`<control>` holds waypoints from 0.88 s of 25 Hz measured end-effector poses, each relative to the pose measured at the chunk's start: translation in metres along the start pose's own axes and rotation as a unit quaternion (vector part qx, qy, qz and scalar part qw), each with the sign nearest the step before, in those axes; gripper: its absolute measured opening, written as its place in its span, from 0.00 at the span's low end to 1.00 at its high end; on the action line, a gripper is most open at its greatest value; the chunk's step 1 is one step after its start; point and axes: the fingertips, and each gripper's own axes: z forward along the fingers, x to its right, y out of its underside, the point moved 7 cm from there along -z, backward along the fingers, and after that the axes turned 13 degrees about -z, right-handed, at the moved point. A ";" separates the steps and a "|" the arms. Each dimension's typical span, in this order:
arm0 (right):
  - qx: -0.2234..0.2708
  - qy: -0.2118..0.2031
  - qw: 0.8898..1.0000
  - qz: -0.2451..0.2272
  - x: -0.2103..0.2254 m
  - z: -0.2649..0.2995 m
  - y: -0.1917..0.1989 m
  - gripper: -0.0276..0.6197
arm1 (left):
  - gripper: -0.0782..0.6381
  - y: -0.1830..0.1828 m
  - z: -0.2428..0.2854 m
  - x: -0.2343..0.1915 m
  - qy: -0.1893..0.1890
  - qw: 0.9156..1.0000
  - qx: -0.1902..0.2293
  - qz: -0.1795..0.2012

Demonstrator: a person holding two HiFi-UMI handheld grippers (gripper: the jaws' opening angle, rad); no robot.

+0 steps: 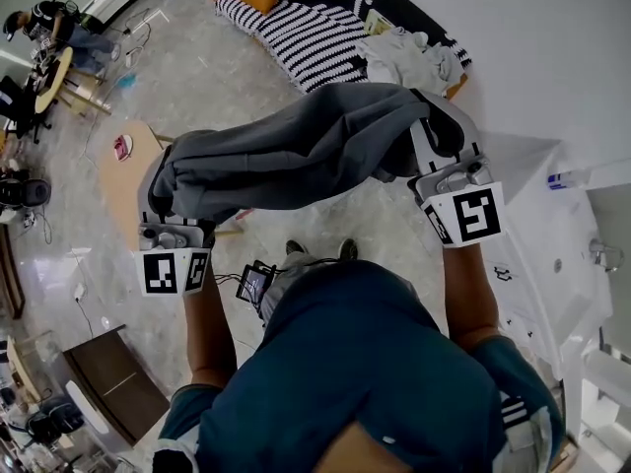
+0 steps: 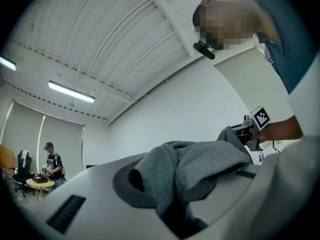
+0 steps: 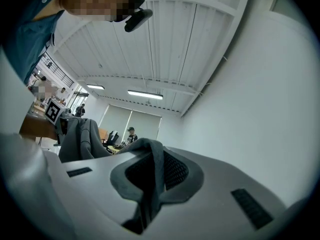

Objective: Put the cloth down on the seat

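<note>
The person is holding a grey cloth (image 1: pixel 306 151) stretched in the air between both grippers, hanging over the floor (image 1: pixel 197 77) and well apart from the striped sofa (image 1: pixel 296 33) ahead. The left gripper (image 1: pixel 170 215) is clamping a thick bunch of the cloth at one end. The right gripper (image 1: pixel 444 170) is pinching a thin fold at the other end, its jaws nearly together.

Head view: cloth (image 1: pixel 315 146) covers the jaw tips of left gripper (image 1: pixel 173 227) and right gripper (image 1: pixel 446 166). Beyond the cloth, striped seat (image 1: pixel 306 33) is cut by the top edge; pale heap (image 1: pixel 409 55) on it too small to identify. Far left of the cloth, person (image 1: pixel 44 18) at round table (image 1: pixel 54 72) too small for detail.
</note>
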 end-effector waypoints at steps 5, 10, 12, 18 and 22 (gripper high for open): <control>-0.004 0.002 1.000 -0.001 -0.003 0.010 0.006 0.08 | 0.23 0.007 0.006 -0.010 0.003 1.000 -0.002 -0.002; -0.014 0.013 1.000 -0.005 -0.005 0.040 0.008 0.08 | 0.23 0.009 0.031 -0.041 0.015 1.000 -0.003 -0.009; -0.017 0.020 1.000 -0.008 -0.007 0.053 0.007 0.08 | 0.23 0.009 0.038 -0.055 0.023 1.000 -0.002 -0.012; -0.021 0.041 0.999 -0.019 -0.019 0.093 0.002 0.08 | 0.23 0.010 0.057 -0.099 0.047 0.999 0.003 -0.016; -0.027 0.056 0.998 -0.025 -0.029 0.114 0.001 0.08 | 0.23 0.013 0.063 -0.125 0.061 0.998 0.007 -0.021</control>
